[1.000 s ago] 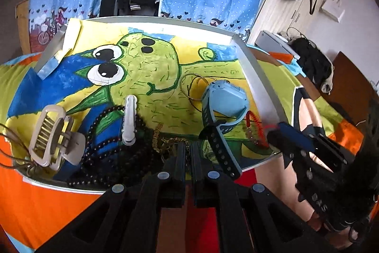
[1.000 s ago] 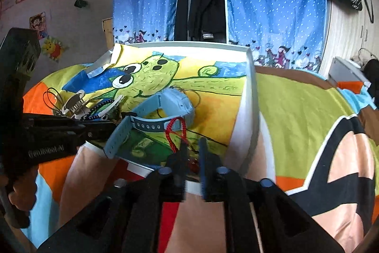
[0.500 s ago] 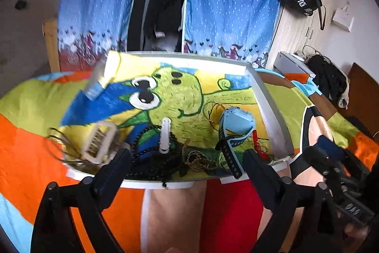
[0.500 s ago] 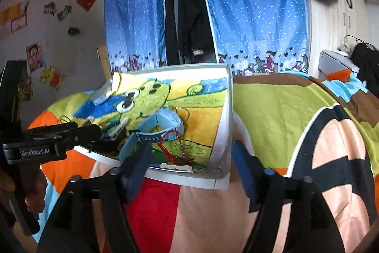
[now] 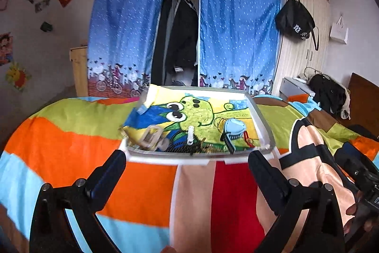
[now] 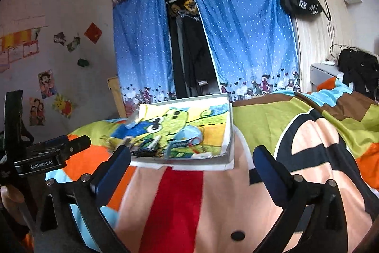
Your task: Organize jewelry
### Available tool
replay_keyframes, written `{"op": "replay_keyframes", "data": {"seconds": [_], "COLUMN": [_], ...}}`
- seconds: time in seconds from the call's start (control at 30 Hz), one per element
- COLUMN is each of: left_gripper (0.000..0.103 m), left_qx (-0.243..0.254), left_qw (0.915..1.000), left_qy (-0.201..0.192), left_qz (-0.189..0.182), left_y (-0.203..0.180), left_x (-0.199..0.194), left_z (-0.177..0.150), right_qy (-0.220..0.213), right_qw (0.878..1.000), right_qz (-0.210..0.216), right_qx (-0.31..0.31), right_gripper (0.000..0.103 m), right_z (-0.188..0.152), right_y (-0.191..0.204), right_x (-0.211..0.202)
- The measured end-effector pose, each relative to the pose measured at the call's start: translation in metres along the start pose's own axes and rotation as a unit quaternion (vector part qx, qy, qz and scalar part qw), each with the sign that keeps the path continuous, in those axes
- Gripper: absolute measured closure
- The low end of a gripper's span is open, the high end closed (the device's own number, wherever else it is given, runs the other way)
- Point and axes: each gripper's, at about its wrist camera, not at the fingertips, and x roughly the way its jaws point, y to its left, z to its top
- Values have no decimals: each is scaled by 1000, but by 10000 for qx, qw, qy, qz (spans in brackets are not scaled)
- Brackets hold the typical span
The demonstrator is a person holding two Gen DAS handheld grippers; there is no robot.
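Note:
A white tray (image 5: 265, 132) with a green cartoon picture lies on the bed; it also shows in the right wrist view (image 6: 228, 134). Along its near side lie a beige hair claw (image 5: 151, 138), a white clip (image 5: 190, 135), black beads (image 5: 184, 146), a gold chain (image 5: 208, 147), a light blue watch (image 5: 233, 131) and a red bead bracelet (image 5: 247, 136). My left gripper (image 5: 187, 165) is open and empty, held back from the tray's near edge. My right gripper (image 6: 191, 163) is open and empty, also short of the tray.
The bed has a colourful striped blanket (image 5: 142, 181). Blue dotted curtains (image 5: 236, 27) and hanging dark clothes (image 5: 180, 39) stand behind the tray. A wardrobe with a black bag (image 5: 296, 23) is at the right. The left gripper's body (image 6: 47, 155) shows at the left of the right wrist view.
Both grippers have opened wide and pulled back and up from the tray. The gold chain and the red bracelet now lie in the tray, let go.

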Motion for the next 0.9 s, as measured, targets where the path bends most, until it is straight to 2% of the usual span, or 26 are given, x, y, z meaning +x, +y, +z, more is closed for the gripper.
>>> {"op": "replay_keyframes", "data": {"seconds": [0.3,0.57,0.7,0.8,0.9], "left_gripper": [0,0,0,0,0], "left_qx": [-48,-164,-88,-23,-38], "left_qw": [9994,9985,9985,9988,9993], "left_qy": [-311,-406,-382,-291,-159], "left_qz": [139,325,392,382,323], "left_y": [17,42,48,50,53], "left_x": [-90,-141,-150,-148,-142], "left_z": [-49,-87,-109,-127,-142], "right_qy": [-154,-240,-169,-93,153], "right_qw": [9994,9986,9993,9990,9985], "right_qz": [215,11,-118,-361,-429], "right_qx": [-235,-463,-327,-250,-301], "right_gripper": [1,1,1,1,1], "right_z": [-35,-67,-93,-112,-124], "right_y": [41,62,63,62,62], "right_x": [-86,-148,-169,-172,-166]}}
